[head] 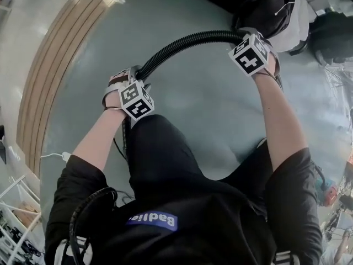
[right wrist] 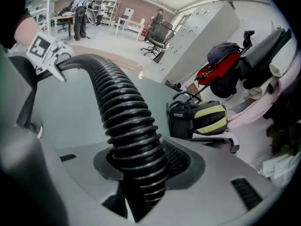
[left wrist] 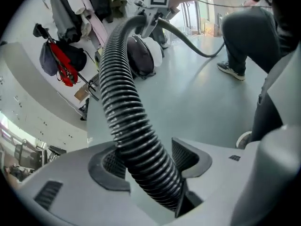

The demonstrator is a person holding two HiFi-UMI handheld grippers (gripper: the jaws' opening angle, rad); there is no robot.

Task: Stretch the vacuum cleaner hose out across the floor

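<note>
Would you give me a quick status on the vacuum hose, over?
Left gripper open, black ribbed vacuum hose loose between its jaws. Right gripper shut on it. Hose arches in air between them, not on grey floor. Black-and-yellow bag nearby.

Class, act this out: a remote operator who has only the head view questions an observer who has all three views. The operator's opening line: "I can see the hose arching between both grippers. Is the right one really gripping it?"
Observer: Yes. In the right gripper view the right gripper has its pads pressed against both sides of the hose.
Operator: And the left one?
Observer: The left gripper looks loose. The hose runs between its jaws, but a gap shows beside one pad, so I would not call it clamped.
</note>
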